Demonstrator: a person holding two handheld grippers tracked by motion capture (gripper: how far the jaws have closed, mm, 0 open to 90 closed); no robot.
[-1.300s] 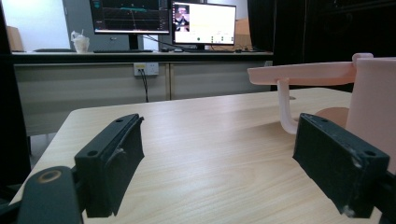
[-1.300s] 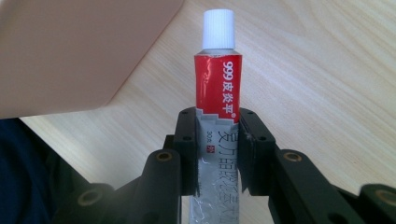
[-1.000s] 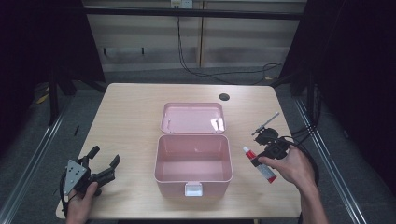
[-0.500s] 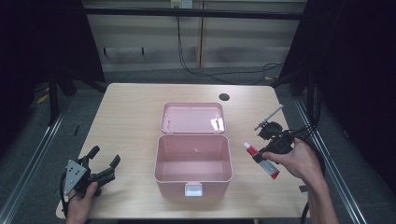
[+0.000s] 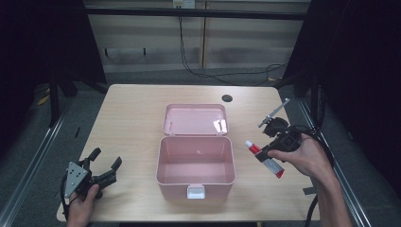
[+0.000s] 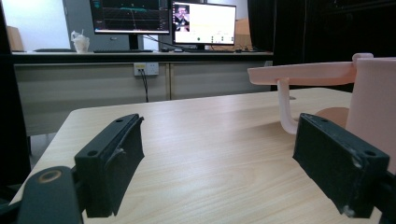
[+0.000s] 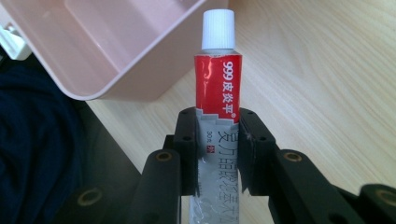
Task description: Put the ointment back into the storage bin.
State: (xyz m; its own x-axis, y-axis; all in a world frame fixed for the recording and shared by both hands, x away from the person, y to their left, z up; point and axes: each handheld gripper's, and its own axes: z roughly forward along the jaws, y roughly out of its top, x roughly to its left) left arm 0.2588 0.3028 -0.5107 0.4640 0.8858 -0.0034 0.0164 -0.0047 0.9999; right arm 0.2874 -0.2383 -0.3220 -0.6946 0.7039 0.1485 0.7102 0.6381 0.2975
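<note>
Ointment tube (image 7: 217, 93) sits clamped between the right tongs (image 7: 217, 154); left tongs (image 6: 233, 163) gape, released.

Pink storage boxes (image 5: 196, 165): one, sitting open
Ointment tubes (image 7: 217, 84): one
Grippers: two, left (image 5: 105, 165) and right (image 7: 217, 154)
Tables (image 5: 127, 123): one
Monitors (image 6: 203, 22): two

In the right gripper view the tube's (image 7: 217, 84) crimped end runs off the bottom edge, its middle hidden between the pads; the pink box (image 7: 107, 42) is cut off at top and left; small print on the tube stays unreadable.
</note>
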